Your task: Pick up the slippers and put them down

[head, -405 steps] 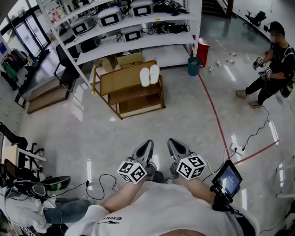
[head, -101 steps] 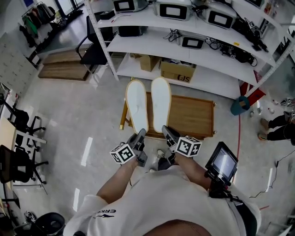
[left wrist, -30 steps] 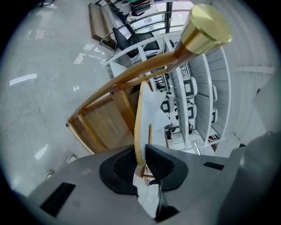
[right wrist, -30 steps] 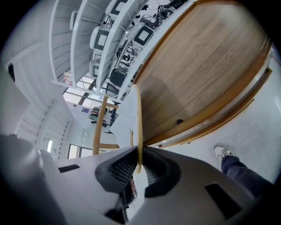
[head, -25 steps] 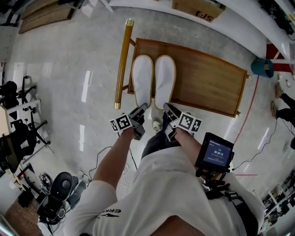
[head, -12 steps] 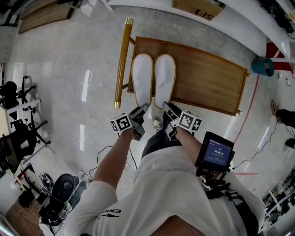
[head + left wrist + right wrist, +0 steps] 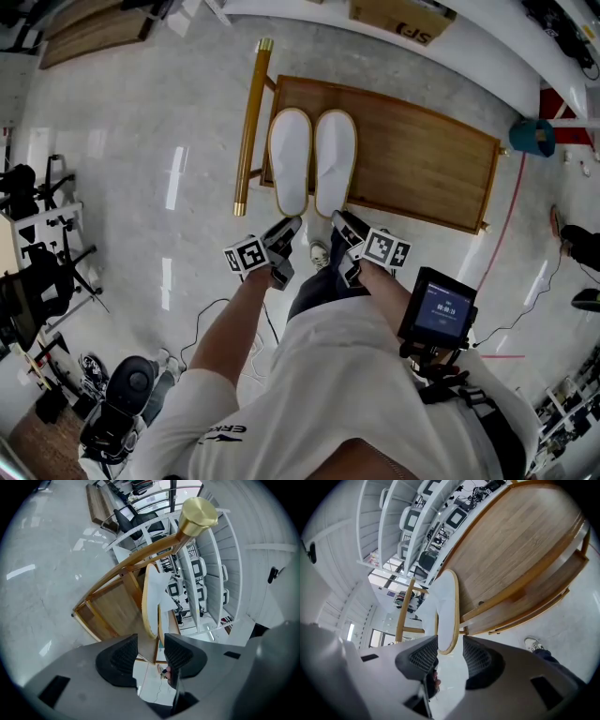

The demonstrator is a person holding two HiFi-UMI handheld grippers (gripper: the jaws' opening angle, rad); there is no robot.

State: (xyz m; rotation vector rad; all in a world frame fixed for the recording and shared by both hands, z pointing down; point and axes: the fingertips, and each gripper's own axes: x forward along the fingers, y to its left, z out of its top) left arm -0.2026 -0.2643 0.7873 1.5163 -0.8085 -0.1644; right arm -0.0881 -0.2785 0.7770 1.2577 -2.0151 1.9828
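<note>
Slippers (image 7: 290, 159) flat on wooden rack (image 7: 422, 159), left tongs (image 7: 290, 226) and right tongs (image 7: 339, 219) just parted off their heels.

Two white, tan-rimmed slippers lie flat and side by side on the wooden rack (image 7: 422, 169), near its left end: left slipper (image 7: 290, 161), right slipper (image 7: 336, 161), heels at the near edge.
</note>
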